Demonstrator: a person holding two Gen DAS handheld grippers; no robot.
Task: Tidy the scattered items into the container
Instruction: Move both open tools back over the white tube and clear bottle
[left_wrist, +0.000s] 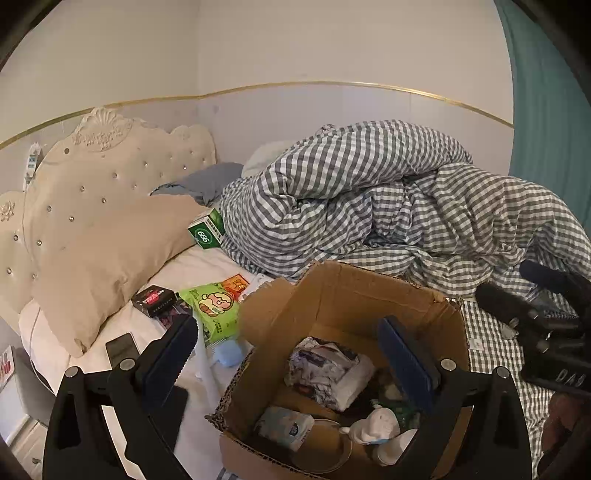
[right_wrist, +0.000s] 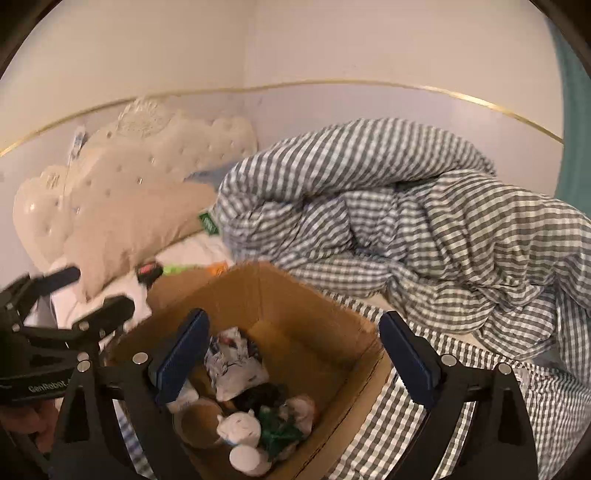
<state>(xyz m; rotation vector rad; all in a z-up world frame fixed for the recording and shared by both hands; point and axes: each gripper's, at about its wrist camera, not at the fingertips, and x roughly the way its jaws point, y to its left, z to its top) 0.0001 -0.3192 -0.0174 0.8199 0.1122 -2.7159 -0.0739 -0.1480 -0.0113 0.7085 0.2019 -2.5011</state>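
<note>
An open cardboard box sits on the bed and holds several items, among them a crumpled wrapper and a white figure. On the white sheet left of it lie a green snack bag, an orange packet, a black box, a light blue thing and a phone. A green-white box leans by the pillow. My left gripper is open and empty over the box's left rim. My right gripper is open and empty above the box.
A beige pillow and tufted headboard stand at the left. A bunched grey checked duvet fills the back and right of the bed. A teal curtain hangs at the right. The bed's edge and a nightstand are at the lower left.
</note>
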